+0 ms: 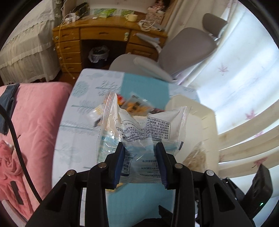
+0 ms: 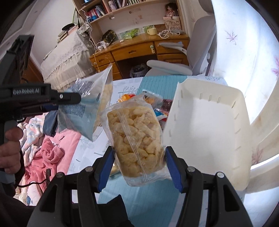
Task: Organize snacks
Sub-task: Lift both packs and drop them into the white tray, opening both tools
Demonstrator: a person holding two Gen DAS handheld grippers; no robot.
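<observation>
Beyond both grippers, a table in a pale blue patterned cloth fills the room's middle, with a wooden desk and grey chair behind. Right of the right gripper stands a cream plastic bin; that gripper pinches a clear bag of puffed snacks. Only its view shows bookshelves. The left gripper pinches a printed snack packet above loose snack packets.

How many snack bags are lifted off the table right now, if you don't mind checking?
2. The left gripper holds a printed bag; the right gripper holds a clear bag of puffs. More packets lie on the table, partly hidden.
</observation>
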